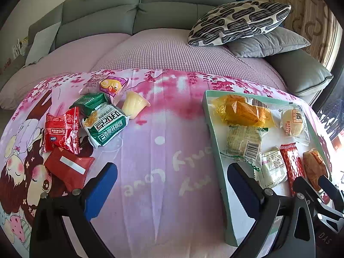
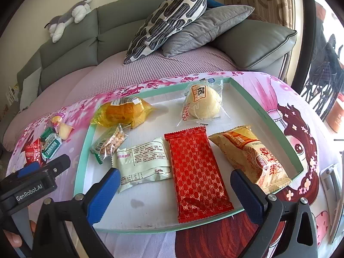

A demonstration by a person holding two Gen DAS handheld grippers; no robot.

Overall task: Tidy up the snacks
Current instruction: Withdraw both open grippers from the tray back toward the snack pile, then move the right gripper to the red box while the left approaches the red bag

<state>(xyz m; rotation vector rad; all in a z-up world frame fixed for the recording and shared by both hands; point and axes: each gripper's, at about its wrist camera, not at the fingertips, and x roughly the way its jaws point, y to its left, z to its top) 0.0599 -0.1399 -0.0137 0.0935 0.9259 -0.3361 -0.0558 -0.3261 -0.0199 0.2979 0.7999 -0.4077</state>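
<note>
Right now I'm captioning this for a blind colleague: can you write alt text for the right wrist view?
A teal-rimmed tray on a pink cartoon cloth holds six wrapped snacks, with a red packet nearest the open right gripper. More snacks lie loose at left beside the left gripper; a grey sofa stands behind.

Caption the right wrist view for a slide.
Open right claw hovers over the teal-rimmed tray holding six wrapped snacks, the red patterned packet between its fingers.
</note>
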